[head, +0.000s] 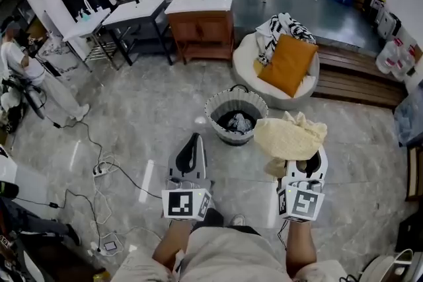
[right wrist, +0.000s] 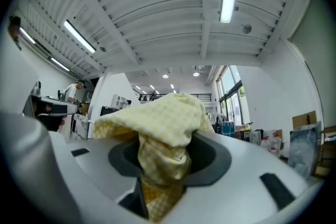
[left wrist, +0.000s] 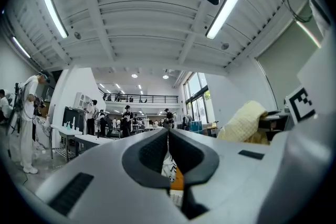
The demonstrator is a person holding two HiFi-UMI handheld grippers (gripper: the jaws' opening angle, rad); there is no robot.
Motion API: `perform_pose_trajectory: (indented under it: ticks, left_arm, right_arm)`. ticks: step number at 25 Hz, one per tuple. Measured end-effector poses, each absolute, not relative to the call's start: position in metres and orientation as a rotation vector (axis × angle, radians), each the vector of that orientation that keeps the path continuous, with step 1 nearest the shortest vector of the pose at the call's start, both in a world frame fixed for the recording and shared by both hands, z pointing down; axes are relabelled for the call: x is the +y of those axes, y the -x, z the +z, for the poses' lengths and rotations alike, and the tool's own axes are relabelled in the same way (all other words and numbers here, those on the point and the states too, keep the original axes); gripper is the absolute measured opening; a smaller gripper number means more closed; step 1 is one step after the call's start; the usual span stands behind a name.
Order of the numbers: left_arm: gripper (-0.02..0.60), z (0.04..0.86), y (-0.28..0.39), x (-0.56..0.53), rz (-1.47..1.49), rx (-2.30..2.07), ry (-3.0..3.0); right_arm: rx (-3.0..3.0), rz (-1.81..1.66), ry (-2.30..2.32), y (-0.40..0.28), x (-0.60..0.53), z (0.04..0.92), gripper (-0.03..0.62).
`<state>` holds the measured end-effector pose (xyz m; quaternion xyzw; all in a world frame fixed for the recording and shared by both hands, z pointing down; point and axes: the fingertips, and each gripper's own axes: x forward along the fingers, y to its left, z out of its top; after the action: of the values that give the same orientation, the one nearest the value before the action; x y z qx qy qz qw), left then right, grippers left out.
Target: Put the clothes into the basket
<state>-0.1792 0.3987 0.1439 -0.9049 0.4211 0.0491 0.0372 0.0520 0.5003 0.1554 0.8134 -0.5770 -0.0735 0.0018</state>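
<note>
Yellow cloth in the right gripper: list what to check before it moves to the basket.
1. Grip: ok. Fingers of the right gripper are shut on the yellow cloth, which is bunched between them.
2. Free hand: ok. The left gripper has its fingers together and holds nothing.
3. Target: ok. The basket stands upright on the floor ahead, top open, with dark clothes low inside.
4. Path: ok. Only floor shows between cloth and basket.
5. Hanging ends: cannot tell. The cloth hides its own underside.
</note>
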Motion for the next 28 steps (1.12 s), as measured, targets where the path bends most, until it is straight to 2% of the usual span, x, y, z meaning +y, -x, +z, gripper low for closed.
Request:
perform_pose_trajectory:
  ticks: [14, 28]
  left_arm:
    - [0.008, 0.155, 0.169, 0.381, 0.156, 1.308, 2.789]
    - [0.008, 0.152, 0.167, 0.269, 0.197, 1.286, 2.807]
  right_arm:
    - [-1.934, -0.227, -2.45, -0.047, 0.472, 0.167, 0.164]
    - [-1.931, -0.213, -2.446, -0.048, 0.354, 0.159, 0.166]
